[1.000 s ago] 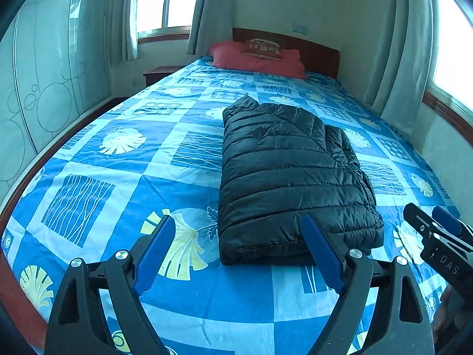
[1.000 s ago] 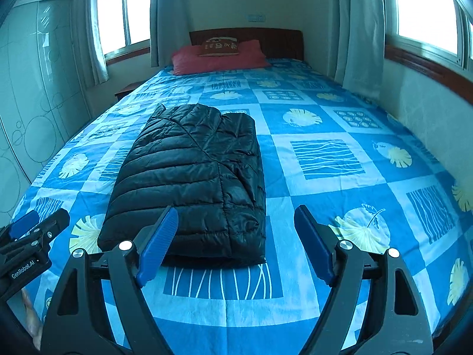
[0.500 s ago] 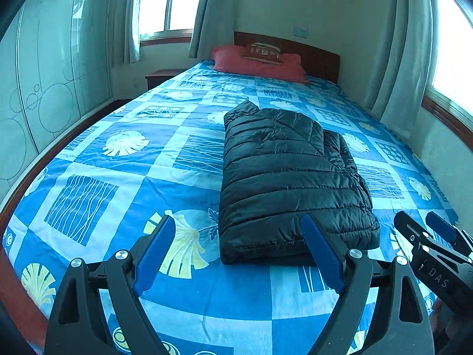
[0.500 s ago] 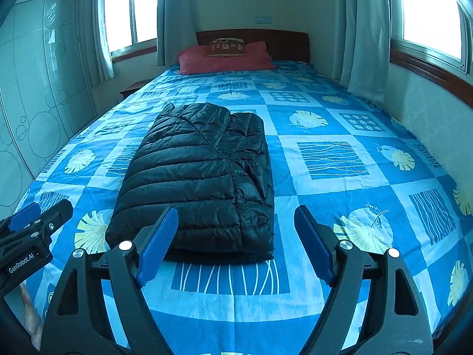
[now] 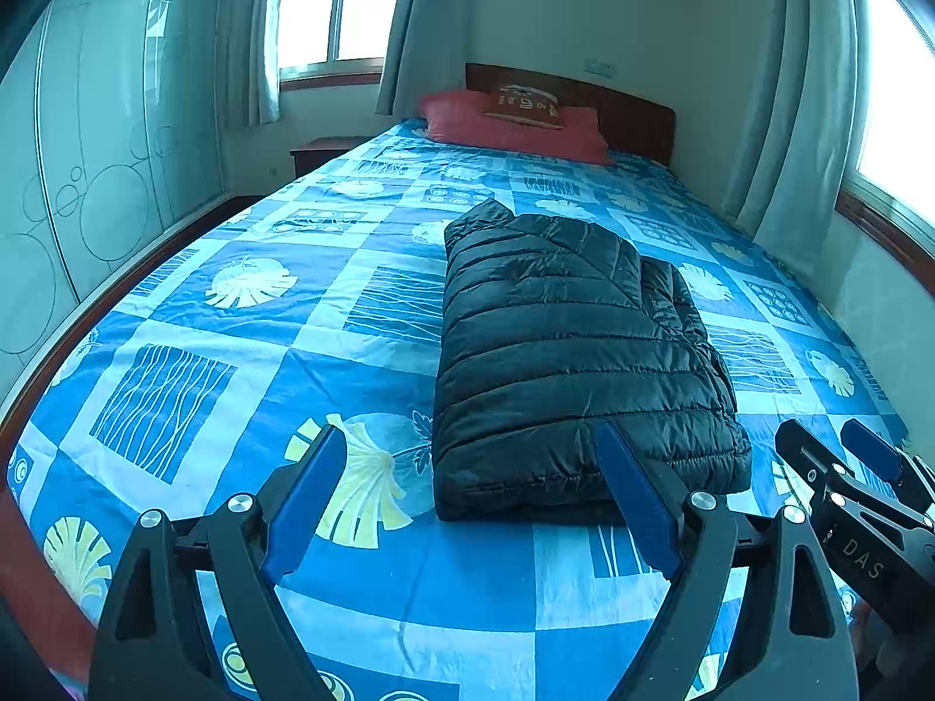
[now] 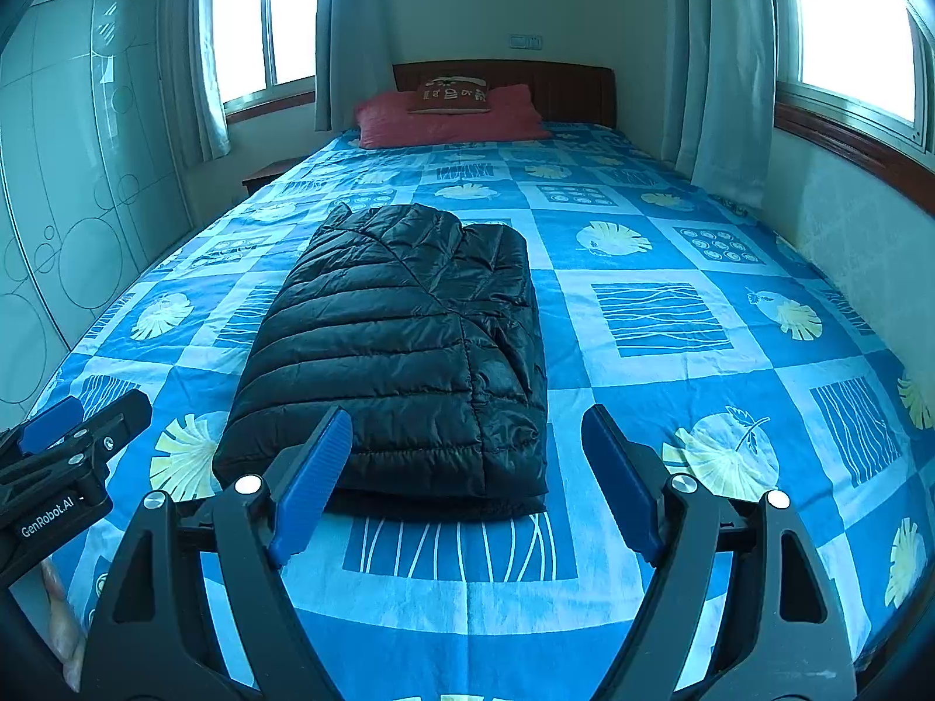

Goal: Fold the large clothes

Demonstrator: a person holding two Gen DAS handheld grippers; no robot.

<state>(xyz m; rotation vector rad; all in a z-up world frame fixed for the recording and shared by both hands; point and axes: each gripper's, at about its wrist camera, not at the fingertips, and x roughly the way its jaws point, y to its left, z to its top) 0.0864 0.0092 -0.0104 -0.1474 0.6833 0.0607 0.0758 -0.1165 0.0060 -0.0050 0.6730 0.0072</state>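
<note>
jacket (image 5: 575, 350) lies folded beyond both spread tools.

Left view: right gripper (image 5: 841, 455) cut off by right edge, body lost below frame. Right view: left gripper (image 6: 82, 423) cropped at left edge. Jacket (image 6: 403, 344) near hem partly behind a blue finger pad (image 6: 312, 482). Cushion (image 6: 450, 94) print too small to read.

Bedroom with a blue patchwork bedspread (image 5: 327, 362), leaf and wave squares.
Red pillow (image 6: 450, 122) at the dark wooden headboard (image 6: 572, 87), small patterned cushion (image 6: 450, 94) on top; grey curtains (image 6: 724, 70) beside bright windows (image 5: 333, 0); circle-etched wardrobe doors (image 5: 99, 152) along one side; brown nightstand (image 5: 321, 152) near the pillow end.
</note>
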